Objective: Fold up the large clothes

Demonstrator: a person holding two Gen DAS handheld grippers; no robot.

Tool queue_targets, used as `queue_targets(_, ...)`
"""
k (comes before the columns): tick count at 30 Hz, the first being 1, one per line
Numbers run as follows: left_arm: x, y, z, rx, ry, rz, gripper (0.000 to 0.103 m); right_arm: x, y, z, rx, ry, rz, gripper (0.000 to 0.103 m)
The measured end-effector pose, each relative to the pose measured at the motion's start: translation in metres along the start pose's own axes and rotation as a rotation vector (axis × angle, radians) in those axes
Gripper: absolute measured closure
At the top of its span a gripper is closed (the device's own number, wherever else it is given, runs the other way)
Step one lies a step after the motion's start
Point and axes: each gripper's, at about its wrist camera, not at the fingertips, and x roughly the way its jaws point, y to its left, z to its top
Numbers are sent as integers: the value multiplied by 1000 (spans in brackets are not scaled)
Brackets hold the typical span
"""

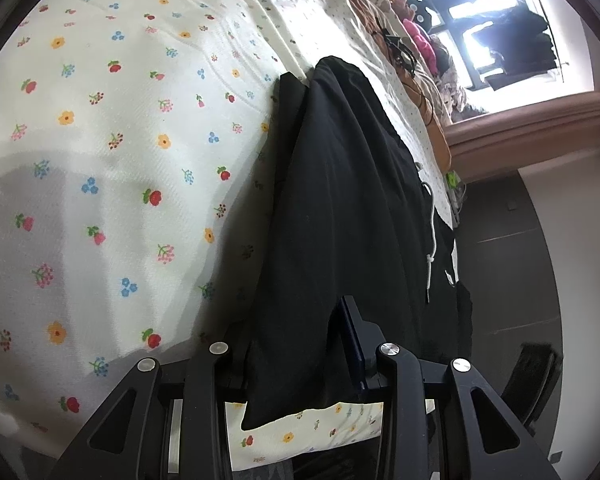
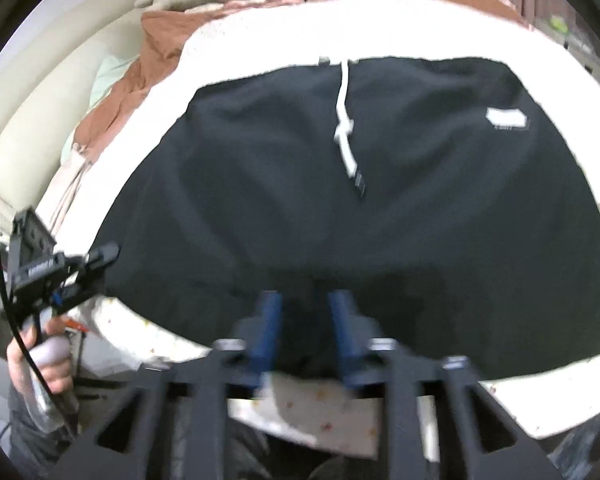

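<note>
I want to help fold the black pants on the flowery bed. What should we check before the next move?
1. Left gripper pinching the black pants: ok, cloth sits between its fingers.
2. Right gripper holding the pants: cannot tell, the picture is blurry and its fingers look apart.
3. Pants spread flat on the floral bedsheet: ok in the right wrist view.
4. White drawstring tucked away: not ok, it lies loose on top.
5. Both grippers at the same edge: ok, the left gripper shows at the left corner.
</note>
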Motion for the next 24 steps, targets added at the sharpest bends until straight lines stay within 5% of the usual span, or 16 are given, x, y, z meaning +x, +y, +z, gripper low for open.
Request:
queue_targets(5,1,-1,-1,-2,-4,-1,66,21,-2,31,31,10,33,59)
queue_targets(12,1,0,-1,-10,0,-4,66,75,11,56,59,78,47,88)
queue_targets(24,0,3,0,-19,0,-15,66,125,-9,126,194,86,35,101)
